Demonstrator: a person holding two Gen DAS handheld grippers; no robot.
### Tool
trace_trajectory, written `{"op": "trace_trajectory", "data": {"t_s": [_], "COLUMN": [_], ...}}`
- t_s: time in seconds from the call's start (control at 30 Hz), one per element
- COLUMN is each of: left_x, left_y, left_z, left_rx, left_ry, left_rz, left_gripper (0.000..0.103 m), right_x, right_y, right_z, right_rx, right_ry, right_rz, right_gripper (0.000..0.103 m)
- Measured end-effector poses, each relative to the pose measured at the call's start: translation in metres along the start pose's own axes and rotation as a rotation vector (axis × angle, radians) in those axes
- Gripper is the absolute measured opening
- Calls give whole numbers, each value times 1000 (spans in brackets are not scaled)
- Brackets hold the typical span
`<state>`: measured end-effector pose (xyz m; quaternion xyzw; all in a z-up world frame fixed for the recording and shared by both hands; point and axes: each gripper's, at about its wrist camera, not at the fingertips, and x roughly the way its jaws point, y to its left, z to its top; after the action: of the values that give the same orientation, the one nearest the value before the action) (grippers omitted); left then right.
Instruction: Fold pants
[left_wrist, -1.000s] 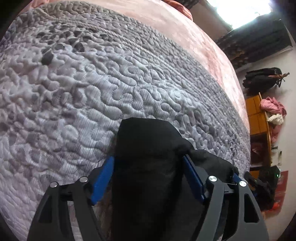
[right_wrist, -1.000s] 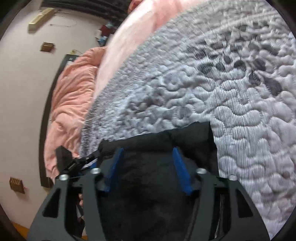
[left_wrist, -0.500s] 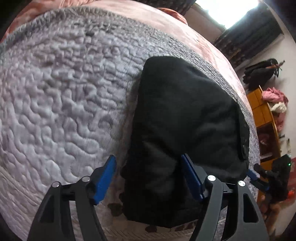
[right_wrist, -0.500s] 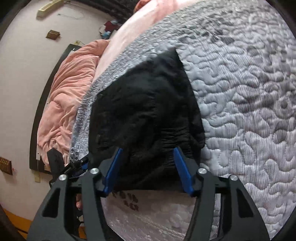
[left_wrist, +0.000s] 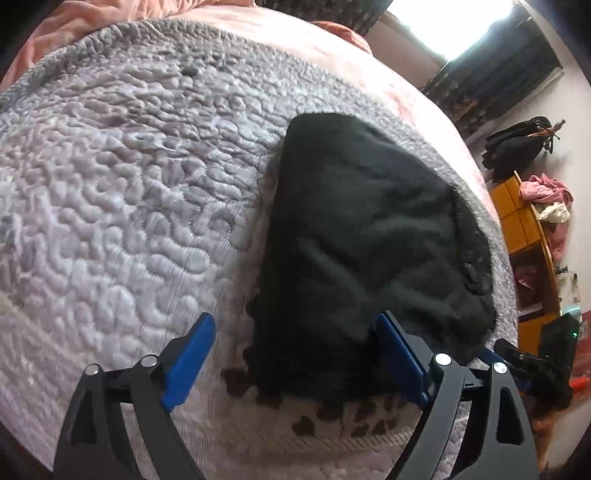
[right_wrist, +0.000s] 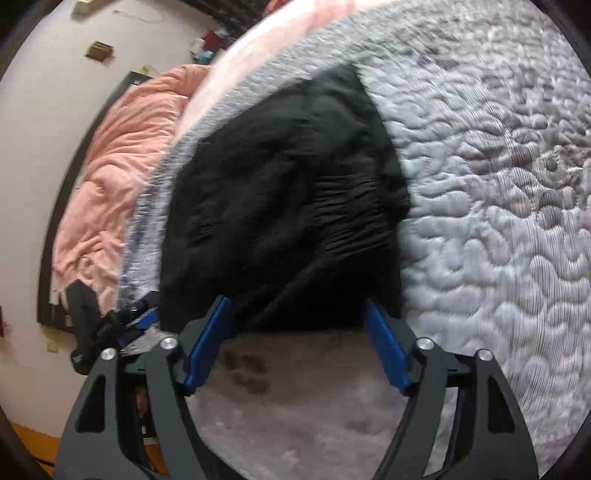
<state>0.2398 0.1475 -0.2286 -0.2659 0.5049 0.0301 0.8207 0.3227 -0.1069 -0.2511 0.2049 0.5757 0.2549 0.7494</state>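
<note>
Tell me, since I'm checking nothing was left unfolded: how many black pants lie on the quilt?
1: the black pants lie folded on the grey quilt near its front edge, just beyond both open grippers. The quilt is not all in view.

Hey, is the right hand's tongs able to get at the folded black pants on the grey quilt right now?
Probably yes: the right tongs are open, the folded black pants lie just ahead on the grey quilt, nothing between.

One folded black pants (left_wrist: 362, 251), one grey quilt (left_wrist: 122, 206), two tongs, one pink blanket (right_wrist: 110, 155).
</note>
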Motion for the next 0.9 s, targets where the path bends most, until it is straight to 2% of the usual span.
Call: {"op": "trace_trajectory", "data": {"t_s": [0.07, 0.1, 0.17, 0.27, 0.4, 0.47, 0.53, 0.6, 0.67, 0.73, 0.8, 0.9], "left_x": [-32, -56, -93, -150, -221, -244, -268, -294, -310, -327, -342, -362], "left_y": [-9, -16, -28, -51, -82, -87, -93, -104, -114, -124, -133, -147], "left_z": [-18, -32, -58, -103, -162, -180, -197, -217, -234, -249, -261, -278], "left_rx": [41, 78, 116, 187, 275, 257, 252, 264, 294, 324, 333, 345], "left_ry": [-56, -107, -185, -256, -381, -397, -395, -431, -454, -458, -461, -469], "left_rz": [25, 62, 94, 129, 238, 240, 232, 280, 289, 266, 255, 255], "left_gripper": [92, 95, 99, 99, 99, 99, 99, 99, 99, 99, 99, 99], "right_x": [-26, -46, -76, -121, -169, -193, -210, -233, -246, -264, -284, -303], "right_y": [25, 42, 63, 99, 131, 142, 144, 151, 164, 184, 205, 226], "right_z": [-16, -30, -55, -108, -174, -208, -227, -249, -264, -283, -301, -318], "right_rx": [-72, -114, -167, -248, -332, -333, -298, -269, -291, -346, -389, -392], "right_ry": [-58, -103, -170, -259, -332, -367, -406, -445, -464, -480, -530, -567], "right_rz": [-39, -78, -141, -222, -305, -366, -409, -420, -438, -454, -462, -504], "right_gripper": [80, 81, 90, 94, 99, 100, 100, 100, 100, 100, 100, 100]}}
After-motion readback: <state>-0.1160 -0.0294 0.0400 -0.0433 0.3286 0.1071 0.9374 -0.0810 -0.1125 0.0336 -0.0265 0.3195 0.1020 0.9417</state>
